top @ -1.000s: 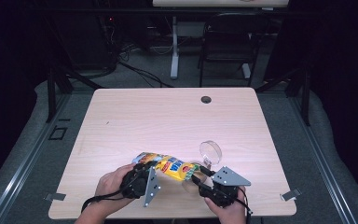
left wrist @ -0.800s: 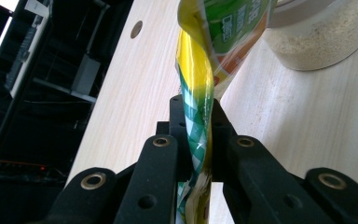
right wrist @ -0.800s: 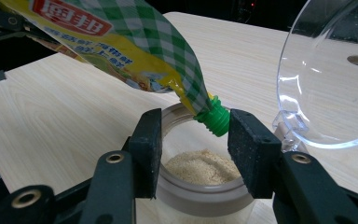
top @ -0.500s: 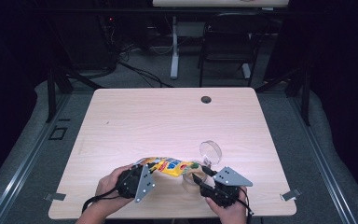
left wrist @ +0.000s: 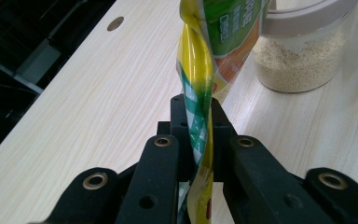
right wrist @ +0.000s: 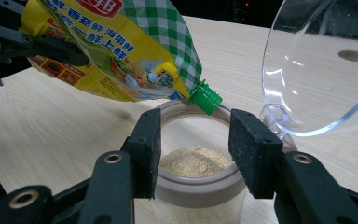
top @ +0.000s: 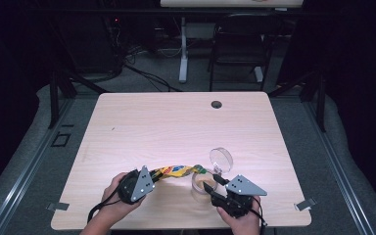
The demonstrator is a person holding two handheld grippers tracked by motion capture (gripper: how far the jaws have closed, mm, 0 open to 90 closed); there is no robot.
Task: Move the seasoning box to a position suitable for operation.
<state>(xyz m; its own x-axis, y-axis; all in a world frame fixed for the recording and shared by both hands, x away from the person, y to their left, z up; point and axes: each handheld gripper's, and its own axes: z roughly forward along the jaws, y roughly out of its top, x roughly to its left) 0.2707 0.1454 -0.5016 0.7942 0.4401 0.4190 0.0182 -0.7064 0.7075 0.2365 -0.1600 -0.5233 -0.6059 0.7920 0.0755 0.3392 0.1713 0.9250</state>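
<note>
While my left gripper point(left wrist: 200, 140) stays clamped on the yellow-and-green checked foil pouch point(right wrist: 116, 51), I've swung it lower, so its green spout point(right wrist: 206, 97) now sits over the rim of the clear plastic jar of beige granules point(right wrist: 193, 186), braced between my right gripper's point(right wrist: 196, 144) jaws; the hinged lid point(right wrist: 321, 65) stands open beyond, ready for pouring.

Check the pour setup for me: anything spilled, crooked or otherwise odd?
No spill shows on the table. One oddity: the pouch is twisted where the left gripper pinches it. Its green spout sits at the jar rim, and the right gripper holds the jar.
</note>
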